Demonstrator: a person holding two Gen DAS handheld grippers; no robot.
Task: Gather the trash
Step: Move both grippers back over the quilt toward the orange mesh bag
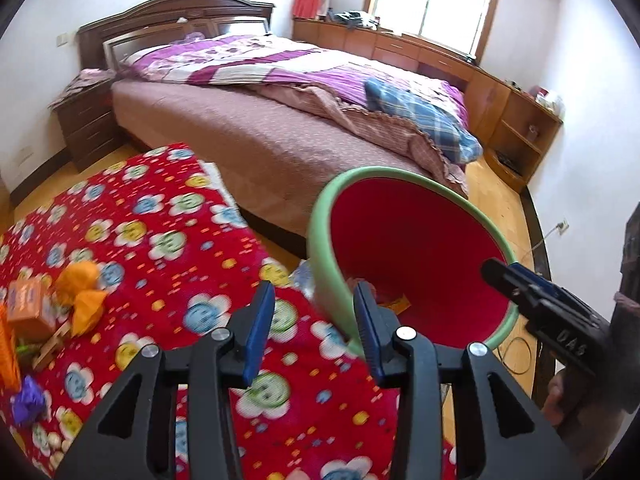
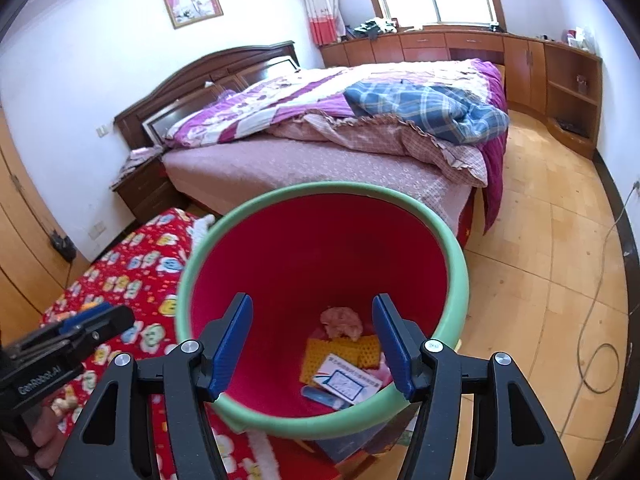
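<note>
Right gripper (image 2: pixel 312 344) jaws apart, empty, over bin (image 2: pixel 456 264); left gripper (image 1: pixel 316 332) apart, empty, beside bin rim; trash (image 2: pixel 340 364) below.

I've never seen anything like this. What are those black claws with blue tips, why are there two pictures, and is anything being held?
No robot here: a person carries a hand-held claw in each hand, each with a camera looking along its fingers. One picture is from the left gripper, the other from the right gripper. Both stand open and hold nothing. The right one hangs over a green-rimmed bin with a red inside, where a pink crumpled wad and a yellow packet already lie. On the flowered red cloth an orange crumpled wrapper, a small orange box and a purple scrap remain.
</note>
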